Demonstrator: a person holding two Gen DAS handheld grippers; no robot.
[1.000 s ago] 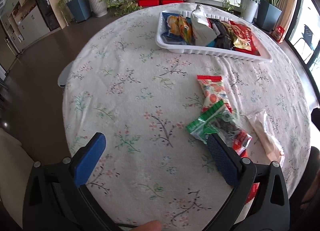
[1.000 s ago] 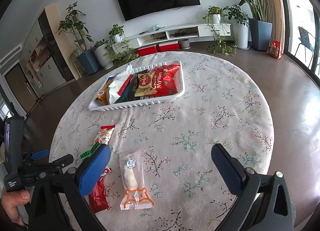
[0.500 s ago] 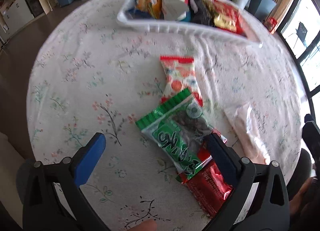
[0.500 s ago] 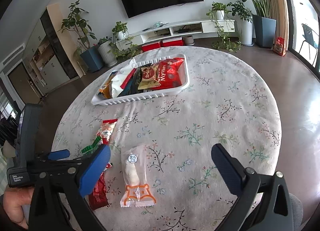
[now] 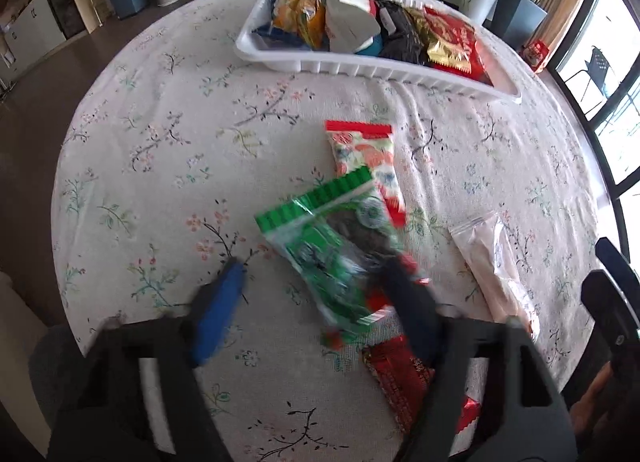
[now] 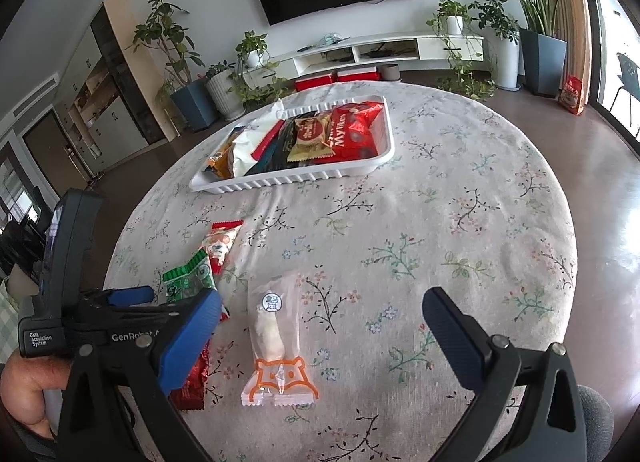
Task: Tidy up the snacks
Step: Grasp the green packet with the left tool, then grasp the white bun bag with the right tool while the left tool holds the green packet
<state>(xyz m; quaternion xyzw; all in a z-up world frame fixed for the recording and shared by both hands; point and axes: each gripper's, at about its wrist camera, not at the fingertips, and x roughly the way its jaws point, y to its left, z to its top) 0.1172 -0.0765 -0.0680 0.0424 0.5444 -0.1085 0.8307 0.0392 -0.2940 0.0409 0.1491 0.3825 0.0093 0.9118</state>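
Round tabletop (image 6: 460,189) under a floral cloth, with loose snacks in the lower left of the right-wrist view and a filled tray in the upper centre.

White ribbed tray (image 6: 292,177), packed with snack bags, sits toward the far edge of the tabletop. Left tool (image 5: 316,298), lower centre of its own view, has just been closing its jaws, which now stand part open around the green snack bag (image 5: 332,254); motion blur hides whether the pads press on it. That bag overlaps a red-and-white candy packet (image 5: 366,153) above it and a red wrapper (image 5: 400,370) below. Right tool (image 6: 320,326) hovers with jaws wide apart and empty over a clear bun packet with an orange hamster print (image 6: 276,334).
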